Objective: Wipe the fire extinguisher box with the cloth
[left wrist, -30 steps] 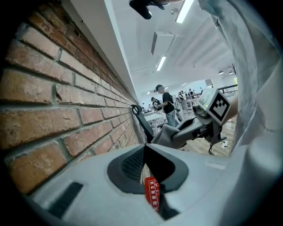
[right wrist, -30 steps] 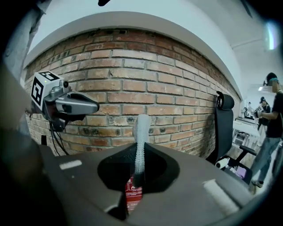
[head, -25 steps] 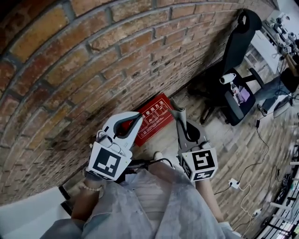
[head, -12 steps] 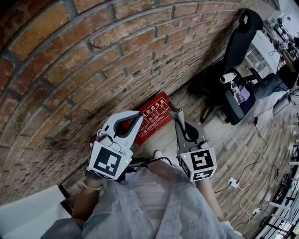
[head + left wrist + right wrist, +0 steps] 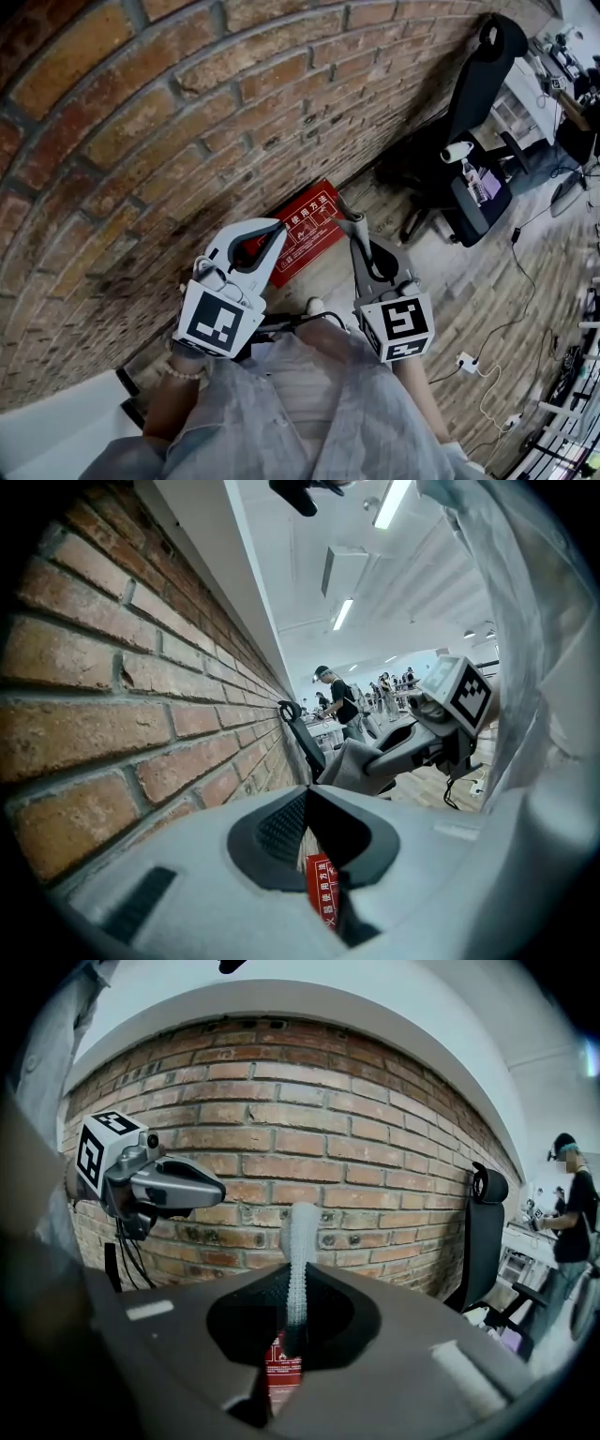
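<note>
The red fire extinguisher box (image 5: 305, 236) lies on the floor at the foot of the brick wall, with white print on its top. My left gripper (image 5: 277, 228) hangs above its left end, shut and with nothing in it. My right gripper (image 5: 348, 223) hovers above the box's right end, shut on a grey cloth (image 5: 298, 1246) that stands up from the jaws as a narrow strip. Through the jaws, a sliver of the box (image 5: 281, 1372) shows in the right gripper view and again, the box (image 5: 323, 902), in the left gripper view. That view also catches the right gripper (image 5: 375, 761).
The brick wall (image 5: 187, 122) rises close ahead and to the left. A black office chair (image 5: 473, 112) with bottles on its seat stands to the right. Cables and a power strip (image 5: 469, 367) lie on the wooden floor. People work at desks far off.
Almost nothing: both grippers have edged slightly toward the wall, still over the box, with the cloth still in the right one.
</note>
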Motion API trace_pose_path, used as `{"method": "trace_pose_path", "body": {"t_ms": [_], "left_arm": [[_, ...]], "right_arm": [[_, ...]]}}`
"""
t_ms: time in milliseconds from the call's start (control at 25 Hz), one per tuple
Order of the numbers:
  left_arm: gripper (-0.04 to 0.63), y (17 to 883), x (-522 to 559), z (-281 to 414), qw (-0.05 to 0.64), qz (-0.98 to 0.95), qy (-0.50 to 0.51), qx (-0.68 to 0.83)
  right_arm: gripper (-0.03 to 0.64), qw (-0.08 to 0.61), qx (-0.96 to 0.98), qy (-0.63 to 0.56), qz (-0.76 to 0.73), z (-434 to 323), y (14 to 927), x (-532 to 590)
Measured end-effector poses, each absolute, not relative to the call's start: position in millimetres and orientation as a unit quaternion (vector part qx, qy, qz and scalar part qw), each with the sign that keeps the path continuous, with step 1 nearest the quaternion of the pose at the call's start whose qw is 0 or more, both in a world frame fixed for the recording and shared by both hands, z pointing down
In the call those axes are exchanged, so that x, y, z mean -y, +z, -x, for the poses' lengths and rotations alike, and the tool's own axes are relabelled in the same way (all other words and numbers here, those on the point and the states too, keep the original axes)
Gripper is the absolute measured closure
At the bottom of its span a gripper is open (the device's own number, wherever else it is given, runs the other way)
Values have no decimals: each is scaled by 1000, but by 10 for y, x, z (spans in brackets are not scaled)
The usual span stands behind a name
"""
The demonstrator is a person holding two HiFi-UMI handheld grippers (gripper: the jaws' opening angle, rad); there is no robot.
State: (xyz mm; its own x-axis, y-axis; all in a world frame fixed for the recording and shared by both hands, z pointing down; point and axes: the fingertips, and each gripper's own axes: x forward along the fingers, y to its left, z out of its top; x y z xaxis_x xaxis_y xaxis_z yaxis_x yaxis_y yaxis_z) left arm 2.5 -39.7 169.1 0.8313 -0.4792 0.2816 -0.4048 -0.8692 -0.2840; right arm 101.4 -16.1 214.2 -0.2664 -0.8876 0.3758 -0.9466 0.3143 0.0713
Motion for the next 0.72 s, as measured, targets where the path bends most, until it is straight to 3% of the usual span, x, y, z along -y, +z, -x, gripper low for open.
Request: {"method": "trace_pose_path", "body": {"t_ms": [720], "left_arm": [[598, 1729, 385, -32, 98, 952, -171, -234]], "right_arm": [[598, 182, 788, 97, -580, -1025, 2250, 113]]}}
